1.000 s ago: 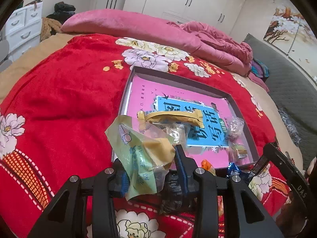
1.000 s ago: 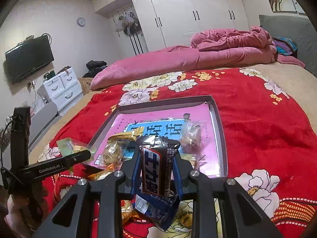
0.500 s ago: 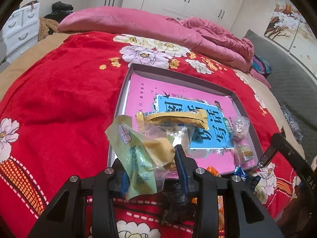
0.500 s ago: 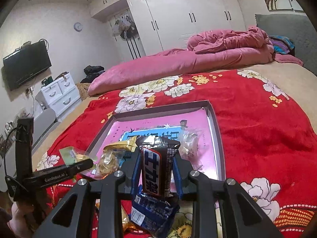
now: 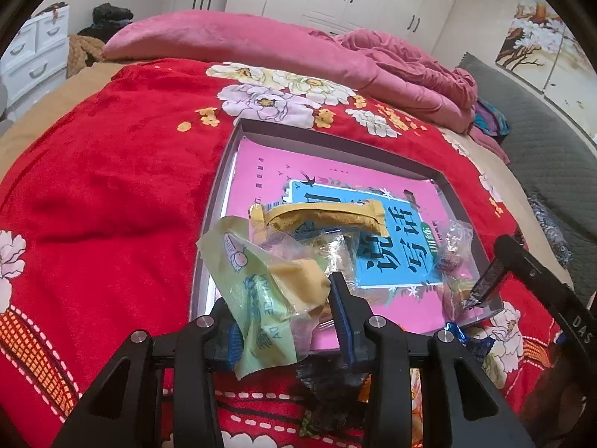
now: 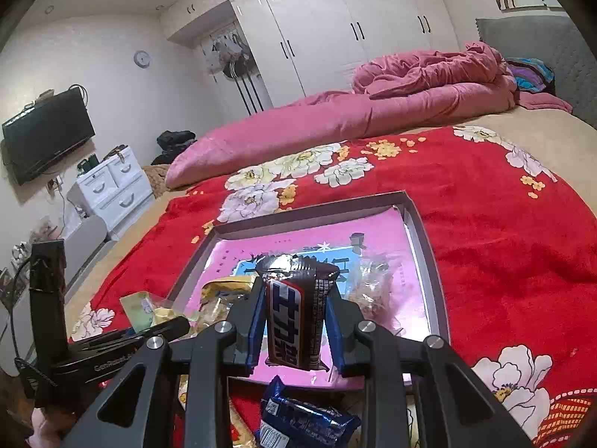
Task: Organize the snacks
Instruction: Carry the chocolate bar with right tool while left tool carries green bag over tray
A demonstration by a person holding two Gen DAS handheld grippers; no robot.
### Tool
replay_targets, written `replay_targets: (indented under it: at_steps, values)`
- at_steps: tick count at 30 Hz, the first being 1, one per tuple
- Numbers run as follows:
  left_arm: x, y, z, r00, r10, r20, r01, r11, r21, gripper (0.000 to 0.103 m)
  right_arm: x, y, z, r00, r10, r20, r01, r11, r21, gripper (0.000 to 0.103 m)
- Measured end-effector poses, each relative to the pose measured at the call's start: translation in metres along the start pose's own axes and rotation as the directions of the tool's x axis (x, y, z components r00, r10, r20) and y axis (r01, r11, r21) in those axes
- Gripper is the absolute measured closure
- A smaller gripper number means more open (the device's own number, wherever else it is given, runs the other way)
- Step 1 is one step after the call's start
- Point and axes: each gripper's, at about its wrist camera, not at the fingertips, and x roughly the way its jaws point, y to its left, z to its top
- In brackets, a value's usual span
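A shallow grey box (image 5: 224, 171) with a pink and blue book inside lies on the red flowered blanket; it also shows in the right wrist view (image 6: 429, 246). My left gripper (image 5: 283, 310) is shut on a pale green snack packet (image 5: 261, 298), held above the box's near left corner. My right gripper (image 6: 293, 321) is shut on a brown chocolate bar (image 6: 294, 321), held upright over the box's near edge. A yellow bar (image 5: 321, 216) and clear-wrapped snacks (image 5: 453, 239) lie in the box.
Loose snacks lie on the blanket in front of the box, including a blue packet (image 6: 306, 418). A pink duvet (image 6: 335, 119) lies at the far side of the bed. White drawers (image 6: 112, 186) stand left of the bed.
Both grippers have risen and moved forward toward the box, each still holding its snack. The box now sits lower and closer in both views.
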Motion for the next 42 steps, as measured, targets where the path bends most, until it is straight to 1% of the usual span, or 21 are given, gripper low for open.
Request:
replay_targets:
  at_steps: [10,20,31,37,42]
  values:
    - [0.003,-0.005,0.000,0.999,-0.045,-0.014,0.046,0.999,0.007,0.062,0.007,-0.009,0.000,1.000,-0.023,-0.011,0.023,0.999,0.029,0.074]
    - [0.005,-0.005,0.000,0.997,-0.076,-0.024,0.075,0.997,-0.027,0.062,0.016,-0.004,-0.002,0.998,-0.039,-0.040,0.039,0.999,-0.001,0.074]
    - [0.008,-0.006,0.000,0.996,-0.081,-0.028,0.080,0.996,-0.027,0.061,0.027,-0.002,-0.005,0.996,-0.034,-0.081,0.033,0.999,-0.011,0.073]
    - [0.008,-0.010,-0.001,0.998,-0.061,-0.023,0.061,0.998,-0.002,0.061,0.035,0.001,-0.008,0.993,-0.027,-0.111,0.024,0.999,-0.020,0.073]
    - [0.008,-0.008,0.000,0.998,-0.060,-0.024,0.059,0.998,-0.012,0.061,0.038,0.006,-0.012,0.991,-0.023,-0.129,0.019,0.999,-0.036,0.073]
